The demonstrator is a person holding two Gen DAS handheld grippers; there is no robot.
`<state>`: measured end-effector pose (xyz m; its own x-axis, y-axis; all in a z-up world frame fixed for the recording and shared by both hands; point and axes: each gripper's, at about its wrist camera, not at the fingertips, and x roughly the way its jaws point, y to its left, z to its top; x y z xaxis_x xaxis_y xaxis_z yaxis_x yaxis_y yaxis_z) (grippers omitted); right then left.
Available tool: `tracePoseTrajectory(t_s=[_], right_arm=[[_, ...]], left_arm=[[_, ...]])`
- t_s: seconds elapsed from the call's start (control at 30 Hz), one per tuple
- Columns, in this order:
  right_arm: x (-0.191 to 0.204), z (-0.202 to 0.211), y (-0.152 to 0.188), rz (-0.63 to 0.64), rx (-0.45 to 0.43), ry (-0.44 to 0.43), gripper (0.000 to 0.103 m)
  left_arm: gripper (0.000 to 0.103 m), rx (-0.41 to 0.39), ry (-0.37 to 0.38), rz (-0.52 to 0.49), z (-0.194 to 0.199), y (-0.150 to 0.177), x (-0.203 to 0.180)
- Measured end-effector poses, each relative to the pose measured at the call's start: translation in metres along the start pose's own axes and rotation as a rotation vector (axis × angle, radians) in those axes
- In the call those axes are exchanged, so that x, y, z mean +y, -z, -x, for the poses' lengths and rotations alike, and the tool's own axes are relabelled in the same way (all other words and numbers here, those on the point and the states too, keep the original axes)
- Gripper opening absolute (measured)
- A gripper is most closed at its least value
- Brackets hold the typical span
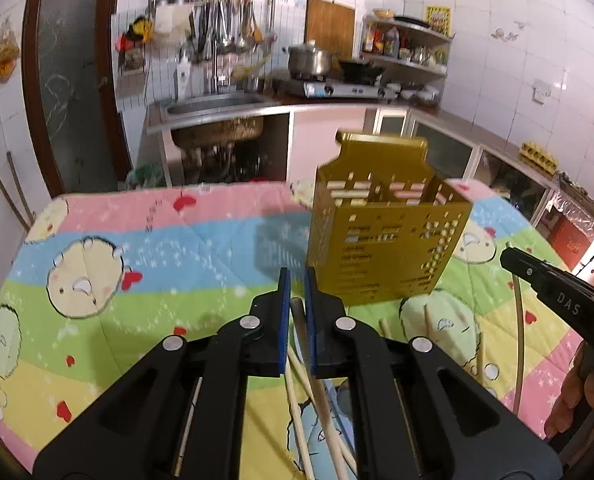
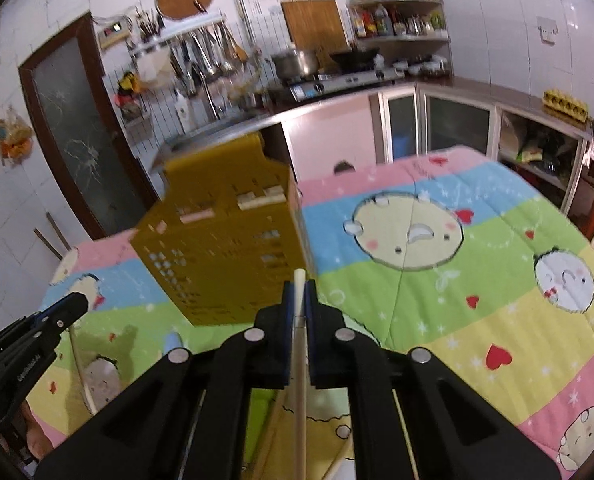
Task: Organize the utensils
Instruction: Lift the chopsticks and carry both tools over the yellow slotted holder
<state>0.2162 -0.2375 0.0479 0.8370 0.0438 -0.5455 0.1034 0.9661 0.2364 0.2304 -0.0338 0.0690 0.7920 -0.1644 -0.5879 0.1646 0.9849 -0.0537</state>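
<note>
A gold perforated utensil holder (image 1: 385,232) stands on the colourful quilt (image 1: 157,240), also in the right wrist view (image 2: 225,252). My left gripper (image 1: 297,280) is shut on a dark-tipped utensil handle (image 1: 301,332), just left of and in front of the holder. My right gripper (image 2: 299,292) is shut on a pale chopstick (image 2: 300,360) whose tip pokes past the pads at the holder's right front corner. Loose chopsticks (image 1: 321,412) lie on the quilt under the left gripper. The right gripper also shows at the right of the left wrist view (image 1: 509,258).
The quilt (image 2: 457,280) covers the table. A curved thin stick (image 1: 519,340) lies at the right. Behind are a sink (image 1: 213,106), a stove with a pot (image 1: 309,60), cabinets and a dark door (image 1: 69,80). The left gripper shows at the left of the right wrist view (image 2: 73,304).
</note>
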Motion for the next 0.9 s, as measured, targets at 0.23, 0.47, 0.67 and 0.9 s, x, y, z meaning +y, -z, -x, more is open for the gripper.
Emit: tracePoseTrajectory(t_s=[0.23, 0.47, 0.67, 0.9], right_arm=[[0.007, 0.028, -0.007, 0.044, -0.157, -0.04, 0.006], [0.01, 0.049, -0.002, 0.083, -0.259, -0.056, 0.006], [0.013, 0.062, 0.013, 0.113, -0.358, -0.071, 0.006], [0.012, 0.065, 0.023, 0.099, -0.402, -0.095, 0.006]], left_arm=[[0.005, -0.101, -0.019, -0.058, 0.022, -0.005, -0.012], [0.005, -0.183, -0.032, -0.069, 0.039, -0.001, -0.014], [0.005, -0.23, -0.032, -0.078, 0.051, 0.005, -0.013], [0.005, -0.283, -0.029, -0.055, 0.067, 0.006, -0.008]])
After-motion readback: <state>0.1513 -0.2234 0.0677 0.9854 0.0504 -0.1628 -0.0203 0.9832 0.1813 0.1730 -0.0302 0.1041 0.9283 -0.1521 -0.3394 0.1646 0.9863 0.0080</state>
